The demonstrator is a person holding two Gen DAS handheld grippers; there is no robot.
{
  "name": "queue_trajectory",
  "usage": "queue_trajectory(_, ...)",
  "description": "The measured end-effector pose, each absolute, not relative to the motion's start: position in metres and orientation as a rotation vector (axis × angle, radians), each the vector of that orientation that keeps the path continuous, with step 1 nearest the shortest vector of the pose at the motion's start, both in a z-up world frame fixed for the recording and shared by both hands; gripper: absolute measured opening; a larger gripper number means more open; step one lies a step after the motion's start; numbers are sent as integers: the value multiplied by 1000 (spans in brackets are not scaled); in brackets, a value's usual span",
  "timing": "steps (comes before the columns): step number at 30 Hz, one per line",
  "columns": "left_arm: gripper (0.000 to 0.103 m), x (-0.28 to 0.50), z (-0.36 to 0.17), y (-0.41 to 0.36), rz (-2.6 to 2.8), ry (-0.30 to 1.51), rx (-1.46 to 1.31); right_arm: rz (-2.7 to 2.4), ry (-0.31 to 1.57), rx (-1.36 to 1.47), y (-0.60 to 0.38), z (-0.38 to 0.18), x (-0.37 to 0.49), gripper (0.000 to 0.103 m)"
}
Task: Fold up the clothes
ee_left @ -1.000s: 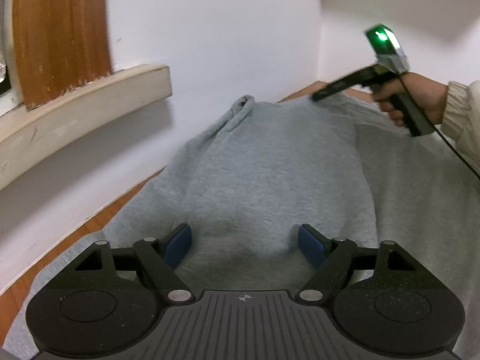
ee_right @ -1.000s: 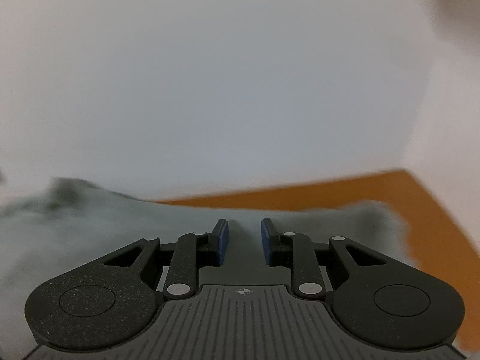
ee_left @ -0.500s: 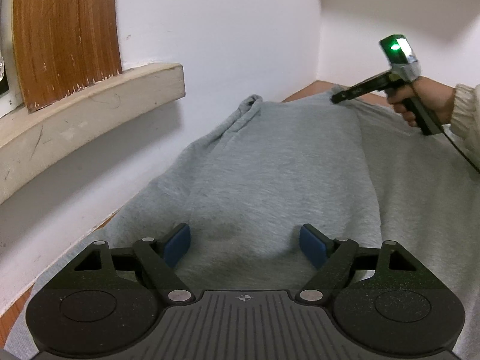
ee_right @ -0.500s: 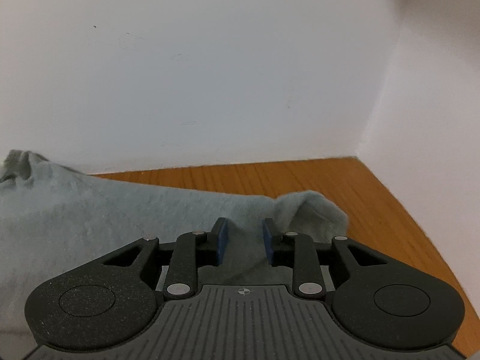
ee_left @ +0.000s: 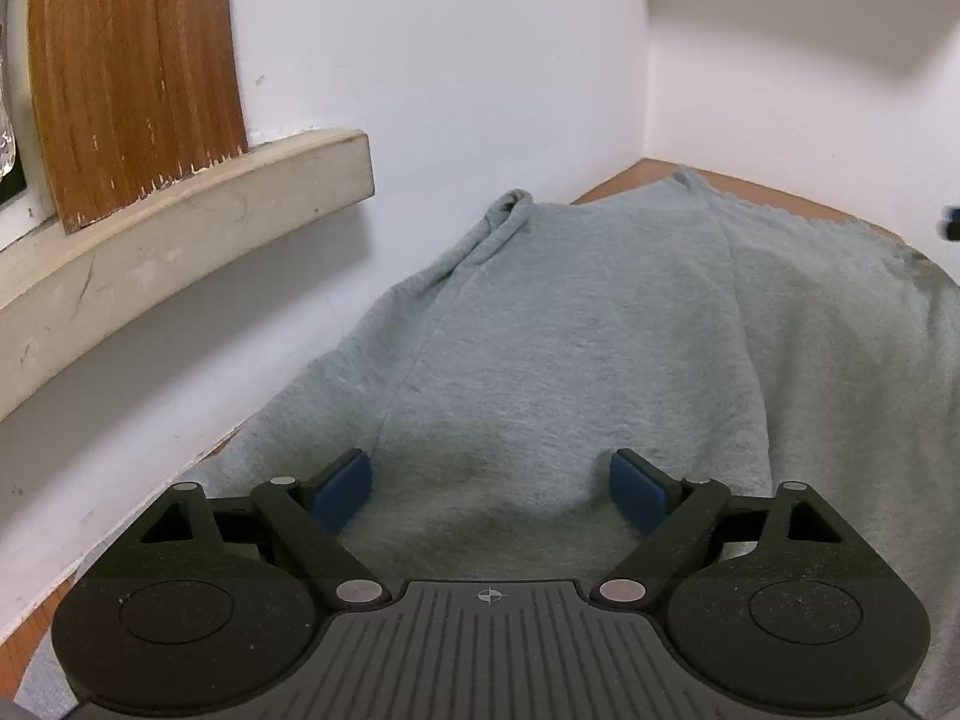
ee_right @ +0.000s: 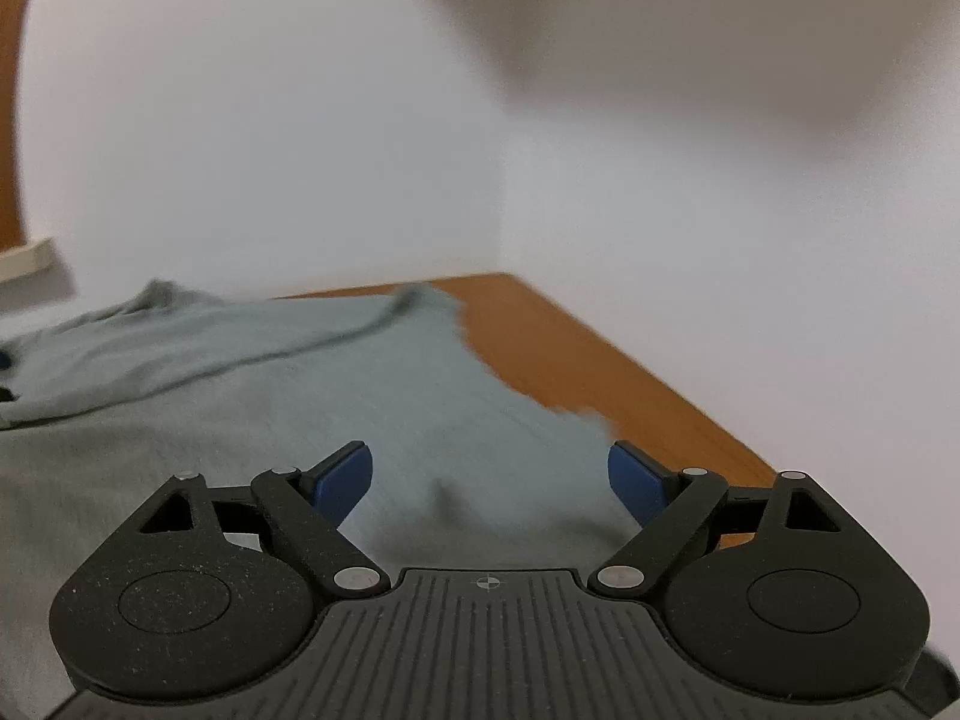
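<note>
Grey sweatshirt spread on a wooden table in a white corner

My left gripper (ee_left: pixel 489 480) hangs over the grey sweatshirt (ee_left: pixel 570 324), fingers wide apart, gripping nothing; my right gripper (ee_right: pixel 489 477) is spread just as wide above its far edge; the garment lies flat on the wooden table (ee_right: pixel 576 360), against the white wall (ee_left: pixel 450 60) under a cream ledge (ee_left: pixel 180 222); bare wood shows rightward; no writing legible.

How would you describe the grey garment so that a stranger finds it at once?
Find the wooden table in the white corner. The grey sweatshirt lies spread over it, beside the wall under a cream ledge. It is the only fabric there, soft grey on orange-brown wood.
</note>
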State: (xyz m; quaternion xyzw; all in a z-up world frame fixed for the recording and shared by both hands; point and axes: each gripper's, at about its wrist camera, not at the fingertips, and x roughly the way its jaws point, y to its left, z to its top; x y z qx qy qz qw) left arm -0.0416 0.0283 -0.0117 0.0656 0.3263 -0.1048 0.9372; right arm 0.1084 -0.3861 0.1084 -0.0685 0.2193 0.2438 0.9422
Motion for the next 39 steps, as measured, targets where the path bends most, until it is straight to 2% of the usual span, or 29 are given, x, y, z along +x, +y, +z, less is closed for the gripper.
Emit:
queue_trajectory(2,92,-43,-12,27,-212,665,139,438,465,-99,-408,102,91,60)
queue_trajectory(4,94,-44,-12,27,-210,665,144,377,487,-70,-423,93,73,50)
queue_trajectory(7,96,-45,-11,25,-197,659,157,360,557,-63,-430,68,52,47)
queue_trajectory(18,97,-46,-9,31,-185,636,132,455,706,2,-394,-42,-24,47)
queue_trajectory(25,97,-65,7,23,-207,531,54,528,714,28,-358,-78,-44,48)
queue_trajectory(27,97,-73,14,12,-255,514,55,545,720,32,-352,-83,-46,50)
queue_trajectory(29,100,-81,19,-1,-306,505,64,564,729,28,-347,-90,-47,64)
queue_trajectory(31,100,-88,21,-15,-363,505,70,578,744,29,-344,-100,-49,68)
queue_trajectory(39,100,-96,5,-50,-491,566,98,640,776,66,-332,-123,-50,71)
